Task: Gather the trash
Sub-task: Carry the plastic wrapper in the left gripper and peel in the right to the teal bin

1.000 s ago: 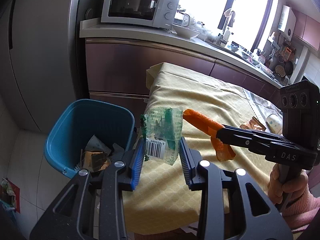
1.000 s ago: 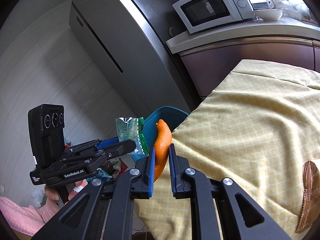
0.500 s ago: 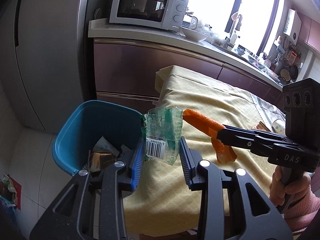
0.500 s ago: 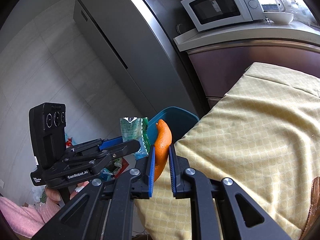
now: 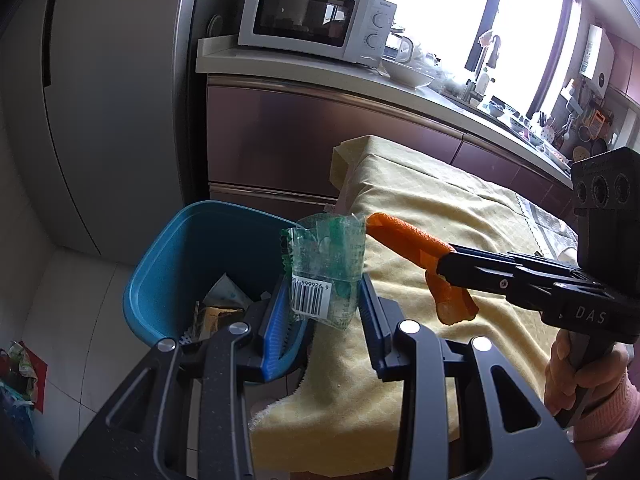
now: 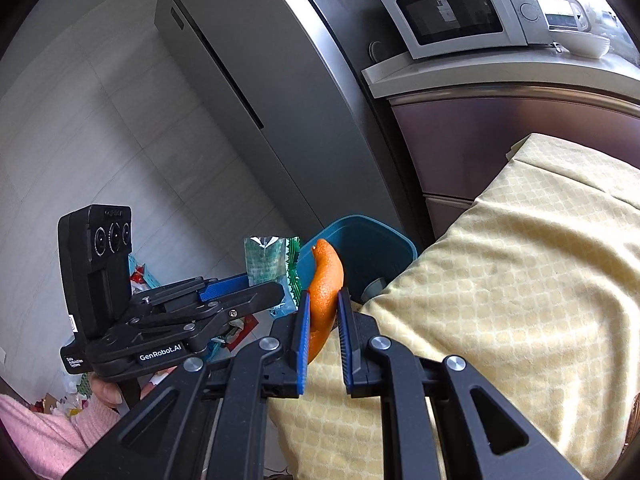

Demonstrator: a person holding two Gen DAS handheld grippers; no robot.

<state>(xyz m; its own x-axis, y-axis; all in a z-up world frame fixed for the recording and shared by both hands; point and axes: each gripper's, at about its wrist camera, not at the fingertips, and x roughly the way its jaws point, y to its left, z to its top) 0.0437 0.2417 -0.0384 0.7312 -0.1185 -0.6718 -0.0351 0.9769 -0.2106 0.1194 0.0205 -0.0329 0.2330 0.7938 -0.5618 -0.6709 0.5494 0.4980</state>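
My left gripper point(image 5: 323, 304) is shut on a clear green plastic wrapper point(image 5: 326, 268) with a barcode label, held upright just past the table's edge beside the blue bin point(image 5: 176, 256). In the right wrist view the same wrapper point(image 6: 268, 264) stands in the left gripper point(image 6: 256, 292). My right gripper point(image 6: 323, 312) is shut on a curved strip of orange peel point(image 6: 326, 284), which points toward the blue bin point(image 6: 360, 240). From the left wrist view the peel point(image 5: 416, 248) sticks out of the right gripper point(image 5: 444, 264) to the wrapper's right. Paper scraps point(image 5: 224, 300) lie in the bin.
A table under a yellow cloth point(image 5: 420, 208) fills the right side. Behind the bin stand a grey fridge point(image 6: 256, 92) and a counter with a white microwave point(image 5: 316, 20). Coloured litter point(image 5: 16, 372) lies on the tiled floor at left. A hand in a pink sleeve point(image 5: 580, 376) holds the right gripper.
Both grippers have drifted left toward the blue bin, which now sits closer under the wrapper and peel. Both grips are unchanged.
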